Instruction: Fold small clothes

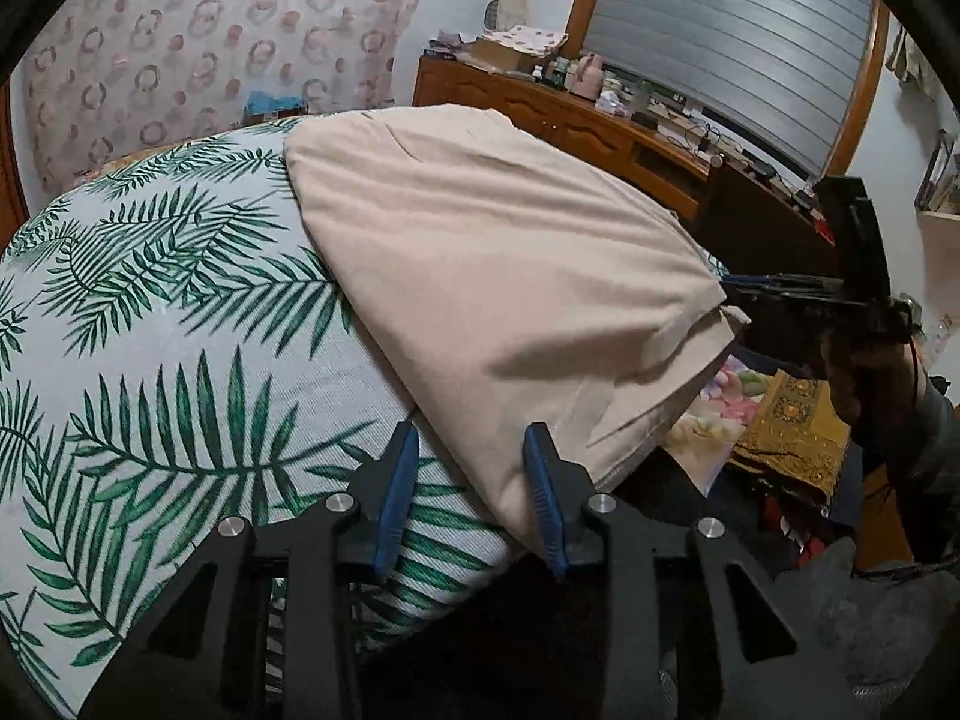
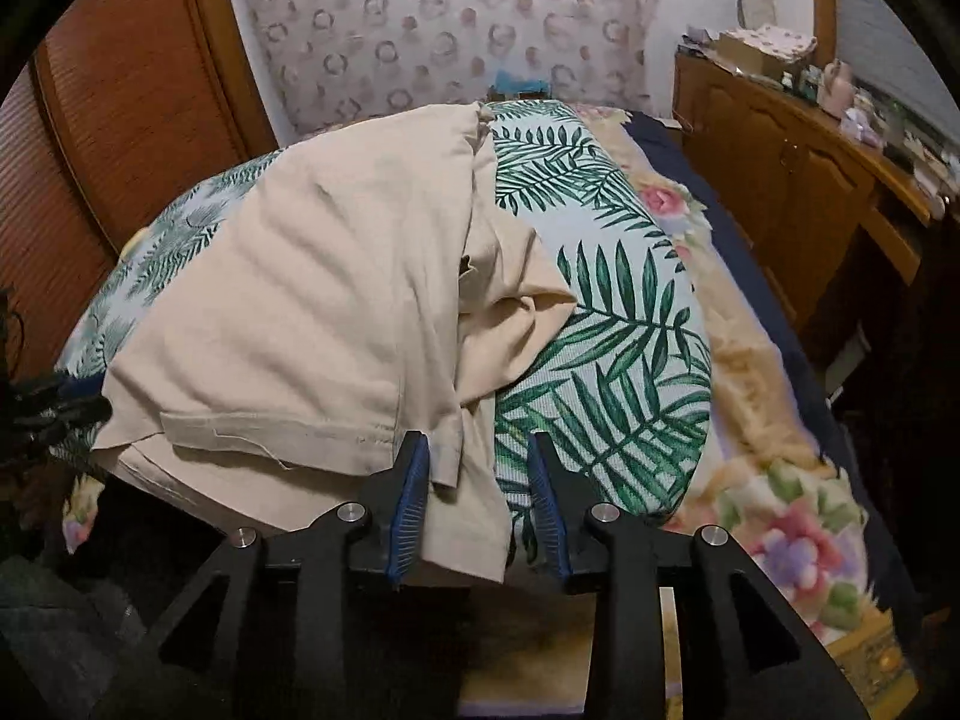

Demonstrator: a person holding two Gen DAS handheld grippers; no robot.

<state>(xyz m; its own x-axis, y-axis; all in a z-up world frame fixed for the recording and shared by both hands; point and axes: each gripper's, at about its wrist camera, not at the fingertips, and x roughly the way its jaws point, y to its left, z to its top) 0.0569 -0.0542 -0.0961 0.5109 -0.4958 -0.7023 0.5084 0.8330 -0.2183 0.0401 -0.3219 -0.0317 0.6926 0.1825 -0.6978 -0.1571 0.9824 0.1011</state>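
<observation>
**Left wrist view: beige garment draped over leaf-print board**

Left gripper [image 1: 471, 456] jaws released, the folded beige garment [image 1: 492, 252] brushing its right pad. Right gripper [image 2: 480, 462] jaws released; a rumpled hem corner hangs between them, against the left pad.

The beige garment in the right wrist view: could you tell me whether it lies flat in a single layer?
No, the beige garment lies bunched in overlapping folds on the leaf-print cover.

Leaf-print board [image 2: 630, 324] bare along its right edge; beige garment [image 2: 288, 312] covers the left side. Wooden cabinet [image 2: 780, 168] flanks the right, across a gap.
</observation>
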